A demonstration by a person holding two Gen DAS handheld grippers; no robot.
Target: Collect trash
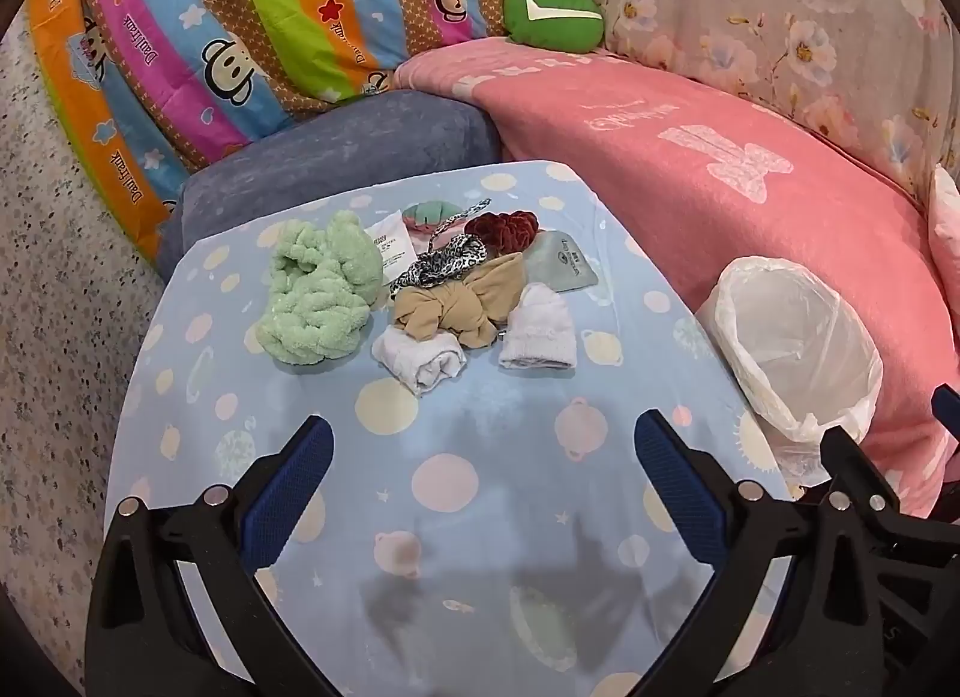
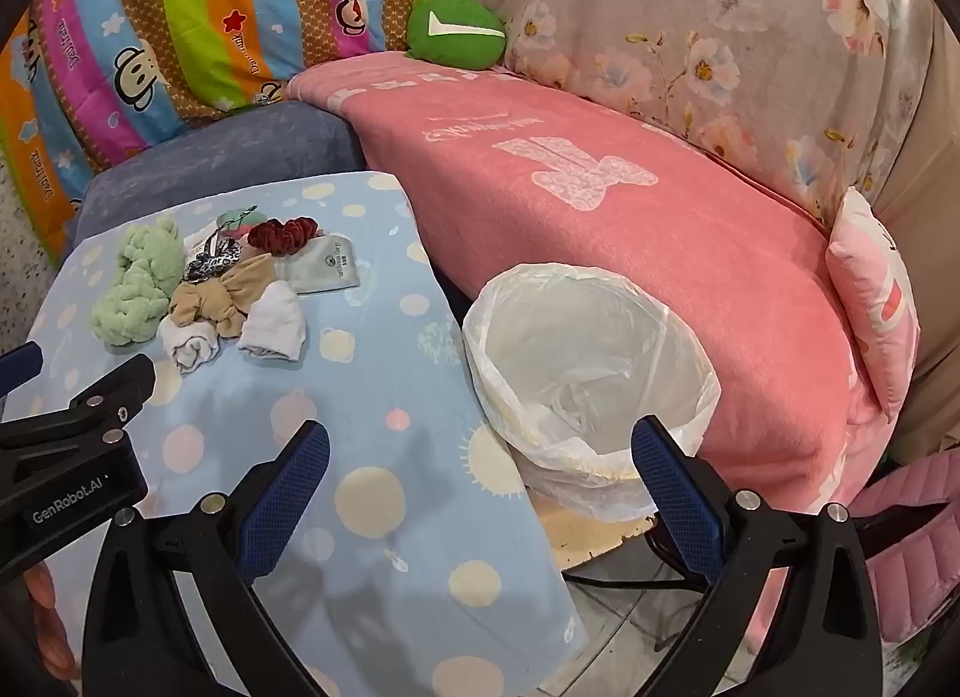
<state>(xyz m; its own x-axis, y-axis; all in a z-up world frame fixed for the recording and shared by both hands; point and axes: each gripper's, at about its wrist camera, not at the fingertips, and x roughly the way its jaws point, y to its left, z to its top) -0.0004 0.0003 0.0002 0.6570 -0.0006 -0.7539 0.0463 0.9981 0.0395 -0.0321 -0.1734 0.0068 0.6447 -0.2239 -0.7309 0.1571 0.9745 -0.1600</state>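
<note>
Blue-padded, our left gripper (image 1: 483, 481) and right gripper (image 2: 480, 481) hang spread; we should pinch the white rag (image 1: 420, 364) nearest the table's (image 1: 198, 445) near edge, then bin (image 2: 591, 373) it.

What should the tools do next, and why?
Probably move the left tool forward to the nearest white cloth. Both tools are open and empty, the pile is untouched, and the lined bin by the right tool looks empty.

Left claw (image 1: 483, 460) wide open over tablecloth (image 1: 456, 415); clutter pile (image 1: 420, 289), bin (image 1: 792, 349).
</note>
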